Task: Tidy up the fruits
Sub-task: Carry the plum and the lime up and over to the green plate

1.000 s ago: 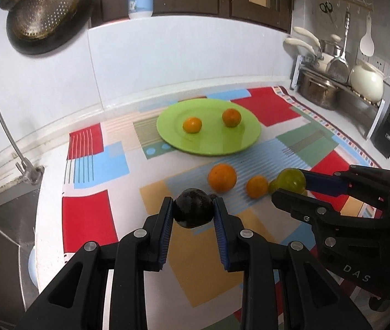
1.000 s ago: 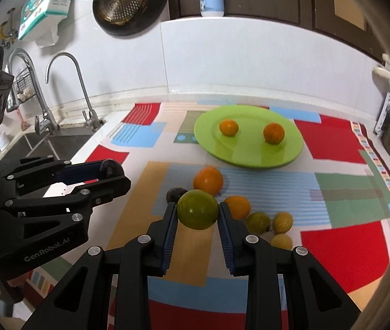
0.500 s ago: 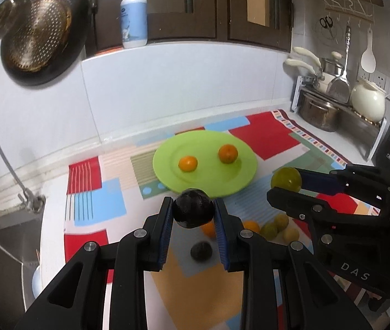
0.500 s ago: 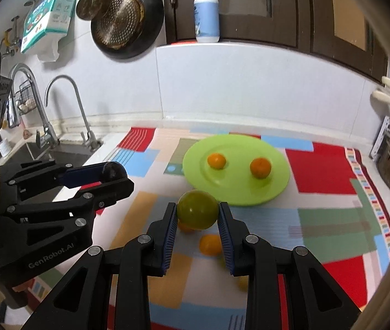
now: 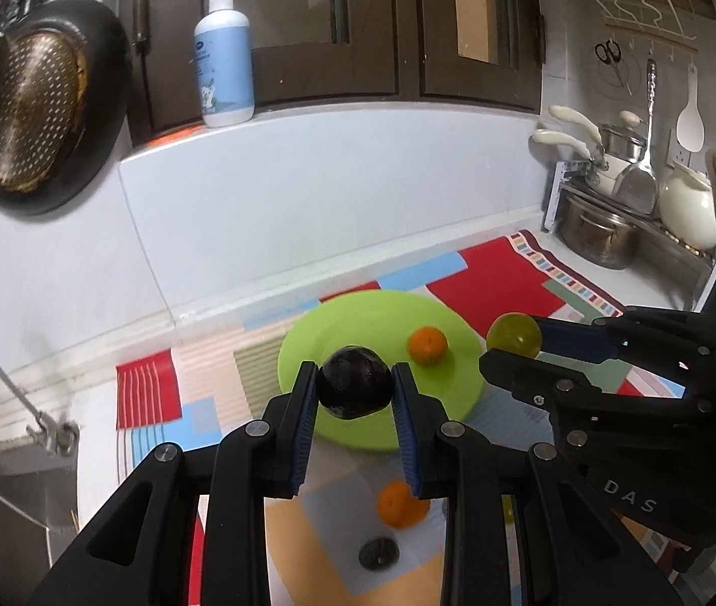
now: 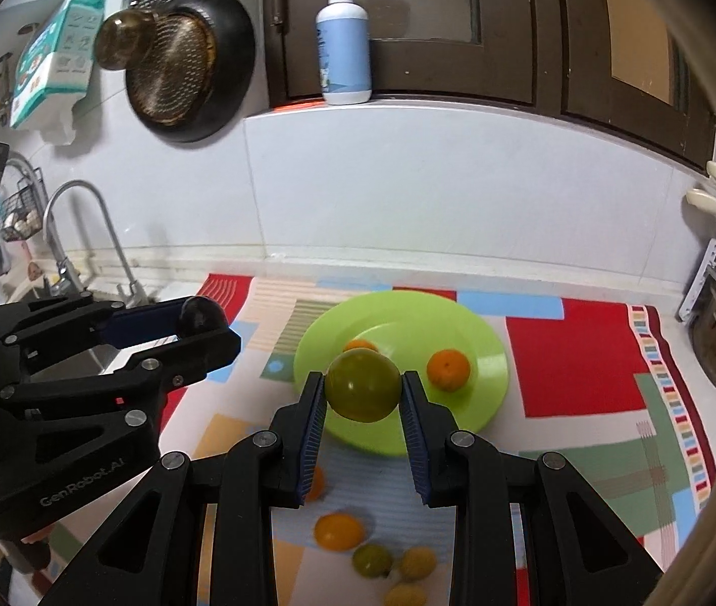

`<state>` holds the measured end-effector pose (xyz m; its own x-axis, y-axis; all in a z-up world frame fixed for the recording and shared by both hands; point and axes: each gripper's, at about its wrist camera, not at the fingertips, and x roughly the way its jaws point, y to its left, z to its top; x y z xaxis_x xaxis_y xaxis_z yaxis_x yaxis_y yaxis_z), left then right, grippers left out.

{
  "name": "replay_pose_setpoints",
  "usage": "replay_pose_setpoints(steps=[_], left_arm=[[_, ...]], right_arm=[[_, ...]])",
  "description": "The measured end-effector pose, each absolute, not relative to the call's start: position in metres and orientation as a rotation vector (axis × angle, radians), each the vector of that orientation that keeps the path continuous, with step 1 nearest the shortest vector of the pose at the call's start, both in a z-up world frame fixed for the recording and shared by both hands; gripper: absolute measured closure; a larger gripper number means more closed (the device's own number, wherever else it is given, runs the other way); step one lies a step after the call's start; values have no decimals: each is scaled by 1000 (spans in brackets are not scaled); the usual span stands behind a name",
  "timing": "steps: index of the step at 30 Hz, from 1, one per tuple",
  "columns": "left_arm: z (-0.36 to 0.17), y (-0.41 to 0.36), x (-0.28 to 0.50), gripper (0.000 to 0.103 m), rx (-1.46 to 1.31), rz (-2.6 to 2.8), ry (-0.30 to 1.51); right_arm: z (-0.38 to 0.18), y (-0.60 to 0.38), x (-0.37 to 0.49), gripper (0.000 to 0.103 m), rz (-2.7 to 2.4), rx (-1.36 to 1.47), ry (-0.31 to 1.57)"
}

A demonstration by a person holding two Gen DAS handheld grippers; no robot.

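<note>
- Your left gripper [image 5: 355, 389] clamps a round, dark, near-black fruit [image 5: 355, 388], held above the near edge of the round lime-green plate [image 5: 358, 313].
- Your right gripper [image 6: 363, 394] pinches a round olive-green fruit [image 6: 363, 391] above the same plate.
- Left view only: a dark round fruit [image 5: 379, 553] lying on the patchwork mat [image 5: 499, 272].
- Right view only: small yellow-green fruits [image 6: 372, 559] on the mat.
- Both views show an orange mandarin [image 6: 449, 369] on the plate.

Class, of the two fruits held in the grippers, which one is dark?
The black fruit in the left gripper; the right gripper holds a green fruit.
</note>
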<state>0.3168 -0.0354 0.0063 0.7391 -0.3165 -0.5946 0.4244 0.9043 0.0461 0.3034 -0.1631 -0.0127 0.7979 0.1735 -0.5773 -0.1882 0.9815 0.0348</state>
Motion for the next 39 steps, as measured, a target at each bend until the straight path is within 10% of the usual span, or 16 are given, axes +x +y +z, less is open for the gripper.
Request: replay_pose_setpoints(steps=[39], left_arm=[[-87, -82, 477, 74, 178, -463, 848]], right_arm=[[-88, -201, 473, 72, 179, 10, 827]])
